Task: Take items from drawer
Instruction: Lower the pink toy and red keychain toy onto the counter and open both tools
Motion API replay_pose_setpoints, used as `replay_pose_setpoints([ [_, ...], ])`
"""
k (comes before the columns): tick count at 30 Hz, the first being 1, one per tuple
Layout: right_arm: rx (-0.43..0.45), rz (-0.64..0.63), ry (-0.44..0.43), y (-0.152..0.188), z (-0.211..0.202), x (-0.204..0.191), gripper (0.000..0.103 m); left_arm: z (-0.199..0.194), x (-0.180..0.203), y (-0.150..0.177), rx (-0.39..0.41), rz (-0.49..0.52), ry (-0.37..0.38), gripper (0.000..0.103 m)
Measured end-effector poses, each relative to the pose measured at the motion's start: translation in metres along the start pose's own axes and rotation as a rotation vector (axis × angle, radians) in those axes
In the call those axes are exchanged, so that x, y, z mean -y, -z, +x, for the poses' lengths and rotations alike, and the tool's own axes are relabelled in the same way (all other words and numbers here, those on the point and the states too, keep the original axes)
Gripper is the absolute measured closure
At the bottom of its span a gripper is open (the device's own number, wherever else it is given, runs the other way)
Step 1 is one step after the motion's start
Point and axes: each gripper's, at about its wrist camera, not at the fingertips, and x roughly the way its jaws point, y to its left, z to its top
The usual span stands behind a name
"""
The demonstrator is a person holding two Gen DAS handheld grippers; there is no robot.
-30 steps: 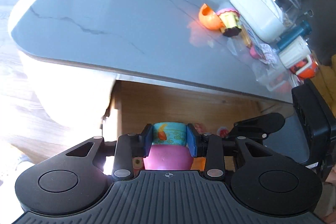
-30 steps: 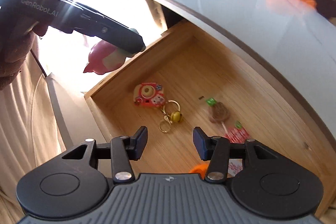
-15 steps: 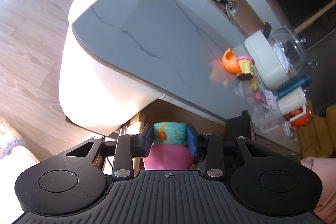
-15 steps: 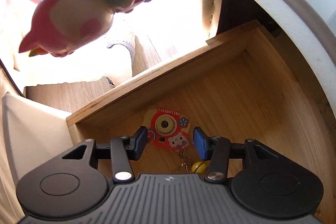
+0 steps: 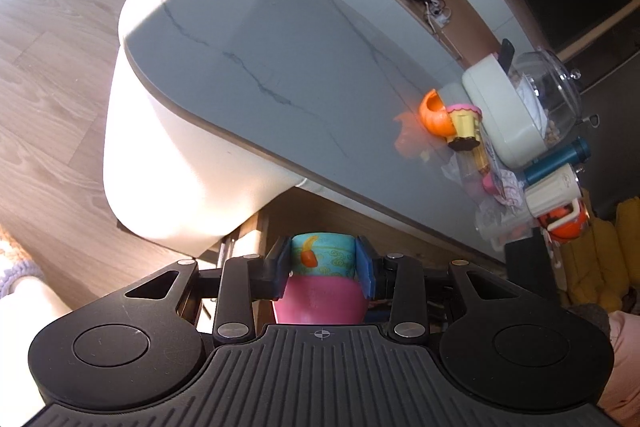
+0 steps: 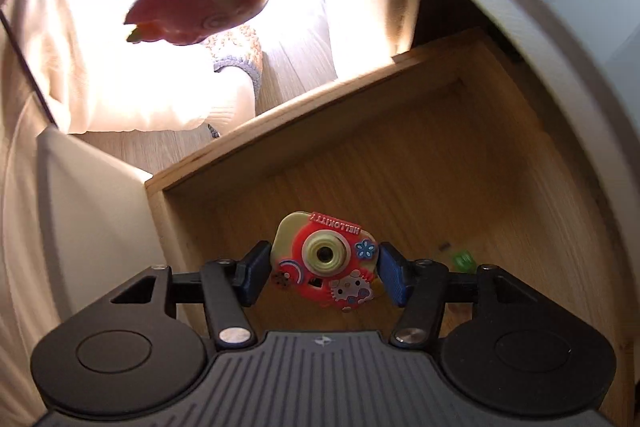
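Left gripper (image 5: 323, 269): fingers (image 5: 283, 267) clamped on the pink toy (image 5: 320, 301), held off the desk's (image 5: 280, 59) near edge, above the drawer. Right gripper (image 6: 325, 273): fingers (image 6: 253, 273) spread, flanking the toy camera (image 6: 325, 263), apart from it, near the drawer's (image 6: 400, 163) front-left corner. Bare wood extends toward the far wall.

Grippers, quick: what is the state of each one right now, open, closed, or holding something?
Left gripper: shut on the pink and teal toy.
Right gripper: open, its fingers on both sides of the Hello Kitty toy camera in the drawer.
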Motion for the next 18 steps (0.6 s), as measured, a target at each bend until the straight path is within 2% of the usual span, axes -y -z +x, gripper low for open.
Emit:
replay_pose_setpoints([
  [4,0.061,0.121,0.059,0.057,-0.062,0.012,0.046,0.013,0.016,0.006,-0.063,0.076,0.026,0.065],
  [7,0.128,0.207,0.121,0.106,-0.105,0.014,0.046,0.016,0.030,0.013,-0.071,0.157,0.035,0.065],
  [11,0.306,0.345,0.190,0.162,-0.169,0.021,0.046,0.006,0.054,0.019,-0.032,0.266,0.080,0.065],
  [13,0.409,0.408,0.228,0.180,-0.203,0.030,0.046,-0.011,0.071,0.013,0.012,0.276,0.146,0.065],
  [15,0.522,0.442,0.284,0.178,-0.236,0.026,0.046,-0.029,0.098,-0.003,0.089,0.289,0.178,0.065],
  [18,0.660,0.452,0.383,0.182,-0.285,0.040,0.046,-0.054,0.147,-0.033,0.268,0.373,0.123,0.064],
])
